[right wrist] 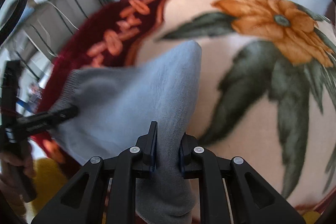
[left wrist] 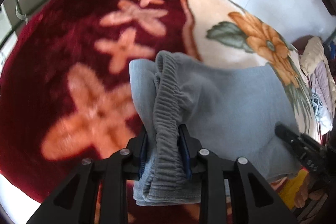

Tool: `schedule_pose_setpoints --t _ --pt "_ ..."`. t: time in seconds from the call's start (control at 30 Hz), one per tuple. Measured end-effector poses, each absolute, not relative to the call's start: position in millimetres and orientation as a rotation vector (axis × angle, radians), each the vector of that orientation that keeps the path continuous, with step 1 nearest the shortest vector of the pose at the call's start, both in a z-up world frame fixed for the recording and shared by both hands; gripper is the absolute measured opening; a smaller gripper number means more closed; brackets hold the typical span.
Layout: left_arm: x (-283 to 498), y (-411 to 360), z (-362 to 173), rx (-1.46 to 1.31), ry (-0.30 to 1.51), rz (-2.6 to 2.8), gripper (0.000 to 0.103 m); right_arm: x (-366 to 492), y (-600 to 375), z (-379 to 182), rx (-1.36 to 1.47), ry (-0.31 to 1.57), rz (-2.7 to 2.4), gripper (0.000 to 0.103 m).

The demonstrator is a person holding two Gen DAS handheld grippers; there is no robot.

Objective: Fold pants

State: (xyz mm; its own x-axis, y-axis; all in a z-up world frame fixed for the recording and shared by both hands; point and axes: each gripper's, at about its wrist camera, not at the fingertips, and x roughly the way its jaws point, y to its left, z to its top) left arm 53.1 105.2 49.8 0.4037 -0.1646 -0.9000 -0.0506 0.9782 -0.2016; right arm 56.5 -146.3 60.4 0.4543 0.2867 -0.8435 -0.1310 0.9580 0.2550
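We are holding the grey pants (left wrist: 220,102) up over the bed.

Nearest, our left gripper (left wrist: 164,150) is pinching the ribbed waistband (left wrist: 166,119), and our right gripper (right wrist: 167,150) is clamping a bunched fold of the same cloth. The pants are hanging between them above the flowered blanket (left wrist: 63,39), with a pile of clothes (left wrist: 315,68) lying farther off.

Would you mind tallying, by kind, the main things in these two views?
Pants: 1
Blanket: 1
Grippers: 2, left gripper and right gripper, each shut on the pants
Total: 4
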Motion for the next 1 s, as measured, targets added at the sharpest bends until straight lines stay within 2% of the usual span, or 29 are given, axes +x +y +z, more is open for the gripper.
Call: schedule_pose_setpoints --t 0.07,0.1,0.17,0.23,0.53,0.7,0.83,1.0 --pt "50.7 108.4 42.1 -0.230 1.152 -0.070 0.033 56.0 -150.1 46.2 0.179 1.107 0.248 0.021" --pt "50.6 109.6 39.6 -0.230 1.152 -0.065 0.038 55.7 -153.1 39.2 0.196 1.119 0.241 0.023" --pt "52.8 110.1 38.3 -0.215 1.151 -0.055 0.045 55.7 -157.8 35.4 0.211 1.114 0.223 0.037" --pt "52.7 110.4 39.3 -0.196 1.150 -0.047 0.051 55.8 -158.9 35.0 0.203 1.114 0.203 0.040" --pt "31.4 105.2 76.4 -0.157 1.112 -0.003 0.054 44.7 -168.0 69.0 0.217 1.057 0.174 0.040" --pt "18.2 96.0 97.5 -0.136 1.082 -0.015 0.064 27.0 -169.7 94.9 0.215 1.008 0.212 0.040" --pt "13.0 89.7 89.4 -0.147 1.108 -0.028 0.064 12.8 -160.5 92.3 0.226 1.028 0.265 0.040" --pt "7.6 92.3 61.5 -0.168 1.171 -0.001 0.064 1.0 -146.7 59.9 0.177 1.115 0.271 0.040"
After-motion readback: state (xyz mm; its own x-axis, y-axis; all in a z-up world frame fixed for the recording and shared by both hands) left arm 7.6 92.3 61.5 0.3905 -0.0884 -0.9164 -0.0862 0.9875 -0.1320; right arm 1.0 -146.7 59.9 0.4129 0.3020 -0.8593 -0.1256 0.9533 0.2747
